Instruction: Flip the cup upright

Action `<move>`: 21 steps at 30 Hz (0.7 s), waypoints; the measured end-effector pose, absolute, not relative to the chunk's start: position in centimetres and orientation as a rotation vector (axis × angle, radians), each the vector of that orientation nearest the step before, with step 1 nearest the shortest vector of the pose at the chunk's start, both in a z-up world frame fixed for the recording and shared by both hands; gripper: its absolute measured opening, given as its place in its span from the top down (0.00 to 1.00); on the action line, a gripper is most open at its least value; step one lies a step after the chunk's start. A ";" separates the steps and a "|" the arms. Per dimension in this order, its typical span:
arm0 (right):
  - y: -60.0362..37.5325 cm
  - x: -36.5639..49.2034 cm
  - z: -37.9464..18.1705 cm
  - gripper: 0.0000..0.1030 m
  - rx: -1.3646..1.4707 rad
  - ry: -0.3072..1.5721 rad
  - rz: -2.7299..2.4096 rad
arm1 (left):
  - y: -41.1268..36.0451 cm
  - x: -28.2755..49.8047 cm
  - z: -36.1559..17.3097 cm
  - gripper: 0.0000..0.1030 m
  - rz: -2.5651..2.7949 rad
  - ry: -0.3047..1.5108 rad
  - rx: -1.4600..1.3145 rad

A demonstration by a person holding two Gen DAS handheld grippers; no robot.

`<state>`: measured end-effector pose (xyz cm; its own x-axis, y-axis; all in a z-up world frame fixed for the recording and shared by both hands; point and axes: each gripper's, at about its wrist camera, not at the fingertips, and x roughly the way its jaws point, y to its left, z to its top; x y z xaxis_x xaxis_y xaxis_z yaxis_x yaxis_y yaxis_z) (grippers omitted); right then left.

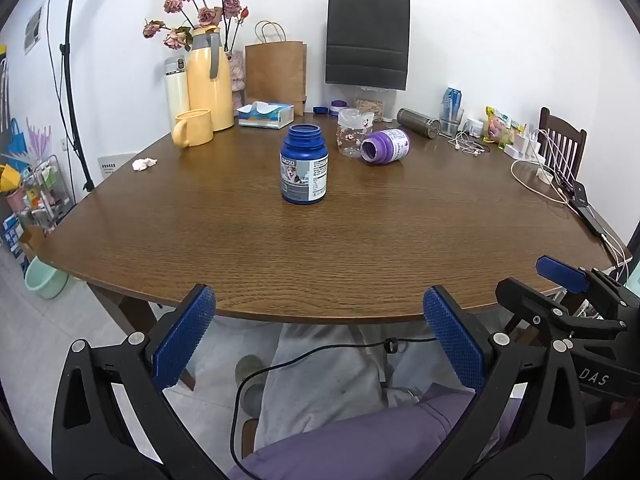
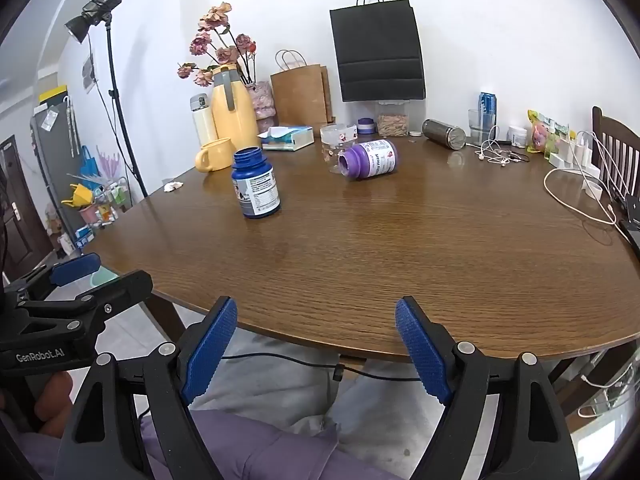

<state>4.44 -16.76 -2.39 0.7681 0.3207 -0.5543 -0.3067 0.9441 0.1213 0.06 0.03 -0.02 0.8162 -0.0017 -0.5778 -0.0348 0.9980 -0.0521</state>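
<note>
Both grippers, left [image 1: 318,336] and right [image 2: 316,350], wide, empty. Purple jar [image 1: 385,147] lies mid-frame: round, may roll against glass [image 1: 354,132].

The right hand-held gripper [image 2: 316,346] hangs at the near edge of the wooden surface [image 2: 380,248], its blue pads spread wide with nothing between them. Farther off, a blue bottle [image 2: 256,184] stands upright, capless. To its right a purple bottle [image 2: 368,159] lies on its side, touching a clear cup [image 2: 336,146] behind it.
</note>
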 end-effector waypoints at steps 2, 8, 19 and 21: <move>-16.8 4.5 -2.4 0.17 0.025 0.609 0.340 | 0.0 0.0 0.0 0.00 0.019 0.612 -0.059; -16.8 4.4 -2.5 0.17 0.023 0.605 0.341 | 0.0 0.0 0.0 0.00 0.020 0.614 -0.059; -16.7 4.5 -2.5 0.17 0.024 0.612 0.340 | -0.1 0.1 -0.1 0.00 0.021 0.618 -0.058; -16.7 4.5 -2.6 0.17 0.024 0.613 0.340 | 0.0 0.0 -0.1 0.00 0.022 0.619 -0.060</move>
